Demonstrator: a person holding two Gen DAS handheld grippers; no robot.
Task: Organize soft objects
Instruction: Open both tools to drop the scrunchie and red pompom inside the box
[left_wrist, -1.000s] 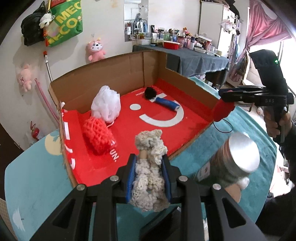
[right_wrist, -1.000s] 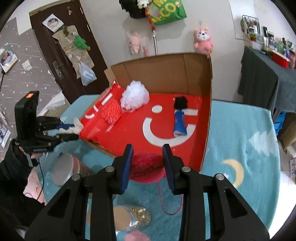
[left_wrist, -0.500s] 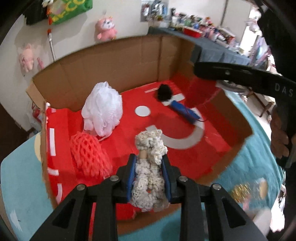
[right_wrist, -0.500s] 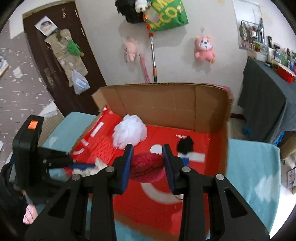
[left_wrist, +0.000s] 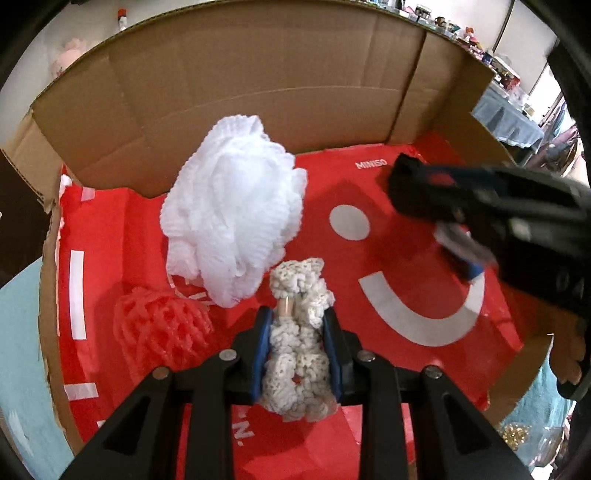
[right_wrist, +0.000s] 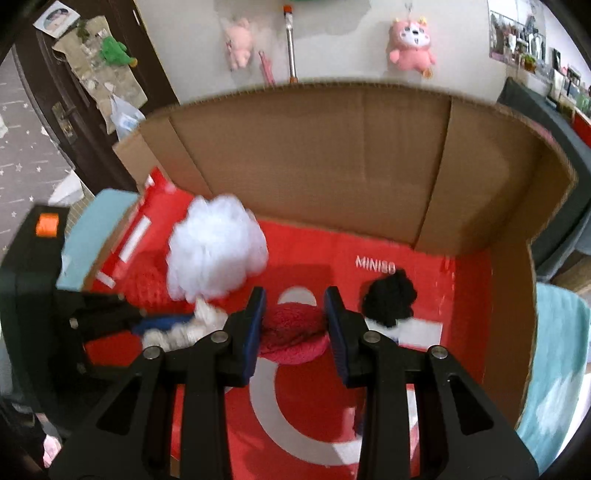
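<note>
Left wrist view: I am pinching the cream crocheted piece (left_wrist: 297, 343) in my left gripper (left_wrist: 295, 325) above the red liner (left_wrist: 332, 184) of the cardboard box (left_wrist: 258, 85), with the red mesh ball (left_wrist: 162, 328) lying left and the white mesh pouf (left_wrist: 232, 218) just ahead. My right gripper (right_wrist: 293, 325) is clamping the dark red knitted piece (right_wrist: 291, 328), the black pom-pom (right_wrist: 388, 299) lying just right.

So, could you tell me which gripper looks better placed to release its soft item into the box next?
Probably right: the right gripper holds its dark red knit above bare red liner; the left gripper crowds the white pouf.
</note>
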